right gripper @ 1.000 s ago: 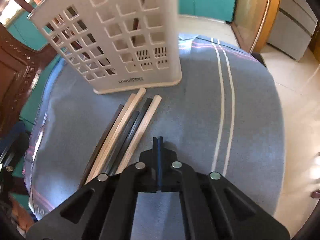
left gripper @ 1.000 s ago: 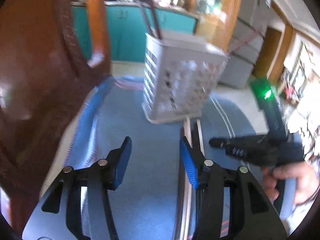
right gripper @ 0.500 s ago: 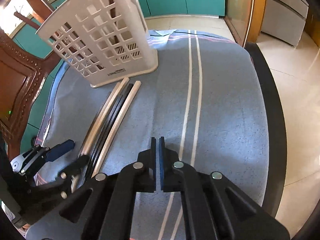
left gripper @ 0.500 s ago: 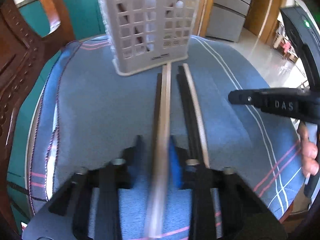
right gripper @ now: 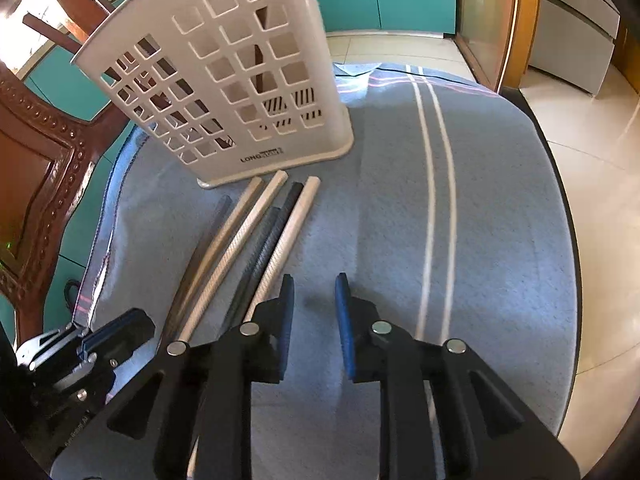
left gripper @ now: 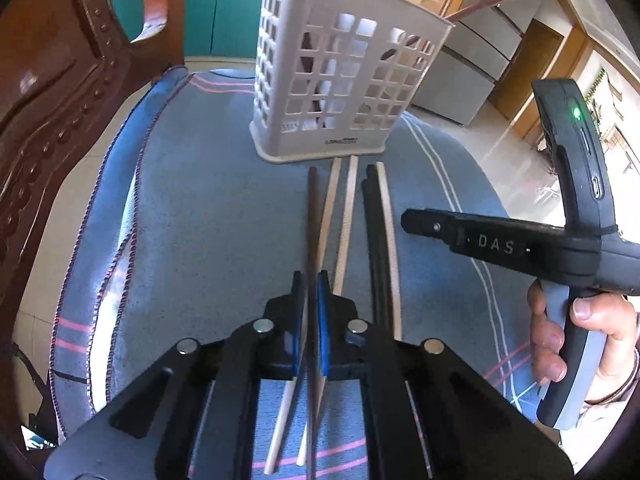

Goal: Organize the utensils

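Brown chopstick point(left gripper: 312, 216) lengthwise toward holder point(left gripper: 340, 80)

We identify the setting as a home kitchen or dining area. Indicators: teal cabinet doors point(left gripper: 218, 8) along the far wall; a carved brown wooden chair back with stud trim point(left gripper: 52, 92) beside the bench; a blue woven striped cloth point(right gripper: 460, 208) covering the bench; a white perforated plastic utensil basket point(right gripper: 224, 80); glossy cream floor tiles point(right gripper: 592, 160); grey drawer fronts point(left gripper: 472, 64) and a wooden-framed doorway point(right gripper: 520, 20).
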`<move>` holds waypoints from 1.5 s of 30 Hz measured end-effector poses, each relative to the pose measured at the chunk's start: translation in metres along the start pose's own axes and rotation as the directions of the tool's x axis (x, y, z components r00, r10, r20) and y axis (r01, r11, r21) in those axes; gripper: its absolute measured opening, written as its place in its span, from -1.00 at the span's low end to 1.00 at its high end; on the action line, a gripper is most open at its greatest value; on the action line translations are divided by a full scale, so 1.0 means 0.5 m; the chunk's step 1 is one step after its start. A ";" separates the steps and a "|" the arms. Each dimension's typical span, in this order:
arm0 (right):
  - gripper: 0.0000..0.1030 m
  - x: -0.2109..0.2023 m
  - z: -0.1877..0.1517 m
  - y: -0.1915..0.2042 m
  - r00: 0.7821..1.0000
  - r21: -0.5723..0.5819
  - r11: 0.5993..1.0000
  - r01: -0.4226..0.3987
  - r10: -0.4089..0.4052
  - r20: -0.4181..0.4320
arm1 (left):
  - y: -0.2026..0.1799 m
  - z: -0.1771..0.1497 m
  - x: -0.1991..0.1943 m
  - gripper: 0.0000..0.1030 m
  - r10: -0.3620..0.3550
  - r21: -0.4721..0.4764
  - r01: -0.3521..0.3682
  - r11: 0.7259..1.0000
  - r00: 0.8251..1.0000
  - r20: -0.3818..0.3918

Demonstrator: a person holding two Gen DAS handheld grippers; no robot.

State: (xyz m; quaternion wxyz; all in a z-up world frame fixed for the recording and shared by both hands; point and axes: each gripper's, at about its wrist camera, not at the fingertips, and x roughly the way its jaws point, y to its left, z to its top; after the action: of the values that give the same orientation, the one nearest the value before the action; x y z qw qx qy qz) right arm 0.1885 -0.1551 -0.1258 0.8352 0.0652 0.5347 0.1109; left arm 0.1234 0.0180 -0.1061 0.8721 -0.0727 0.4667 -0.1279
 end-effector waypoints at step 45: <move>-0.60 -0.089 -0.044 -0.082 0.992 0.149 0.982 -0.119 0.110 0.068 | 0.017 0.011 0.026 -0.27 0.086 -0.036 -0.087 0.996 0.996 -0.019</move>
State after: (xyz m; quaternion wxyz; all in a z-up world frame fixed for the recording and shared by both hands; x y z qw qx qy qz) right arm 0.1554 -0.2065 -0.1053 0.8357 0.1628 0.5117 0.1154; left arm 0.1360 0.0222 -0.1153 0.8713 -0.0674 0.4791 -0.0821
